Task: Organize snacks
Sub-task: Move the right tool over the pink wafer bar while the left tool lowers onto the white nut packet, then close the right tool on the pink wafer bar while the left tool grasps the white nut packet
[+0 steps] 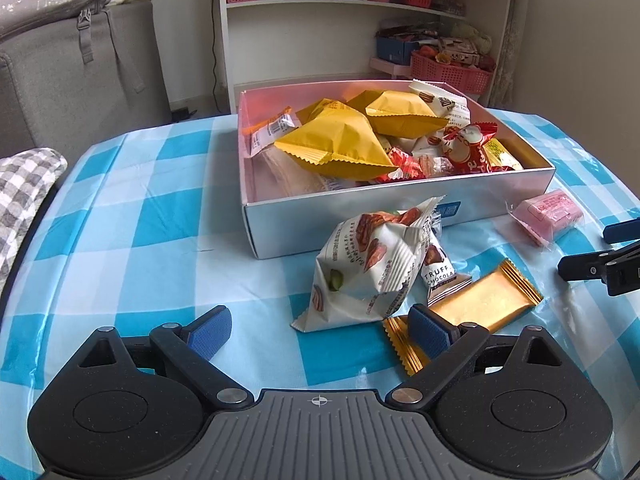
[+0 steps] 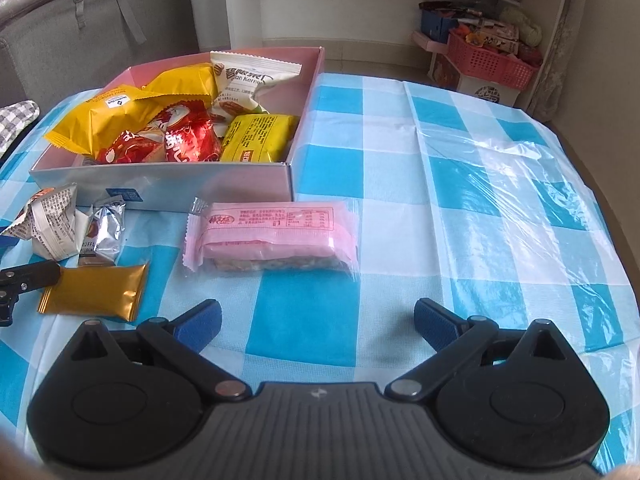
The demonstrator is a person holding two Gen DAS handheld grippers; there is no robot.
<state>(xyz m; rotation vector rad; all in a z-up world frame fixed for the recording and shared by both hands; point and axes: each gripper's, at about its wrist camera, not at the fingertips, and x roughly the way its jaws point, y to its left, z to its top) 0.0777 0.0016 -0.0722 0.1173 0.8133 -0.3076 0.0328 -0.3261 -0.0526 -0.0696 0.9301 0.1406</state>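
Snacks loose on checked tabletop (image 2: 400, 128). Left gripper (image 1: 320, 330) jaws apart, gold wrapper (image 1: 476, 304) by its right finger, apparently touching. Right gripper (image 2: 318, 326) jaws apart, empty. Beyond: white packet (image 1: 368, 268), pink bar (image 2: 272, 240). Farthest, box (image 1: 400, 204) holding yellow and red packets.

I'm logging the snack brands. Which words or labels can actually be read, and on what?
"TRUFF" / "CHOCOLA": small chocolate packet, cut off by the white nut pouch.
"an Kerne": white packet in the box, partly hidden.
Pink bar's label, yellow packets, box sticker: too small to read.
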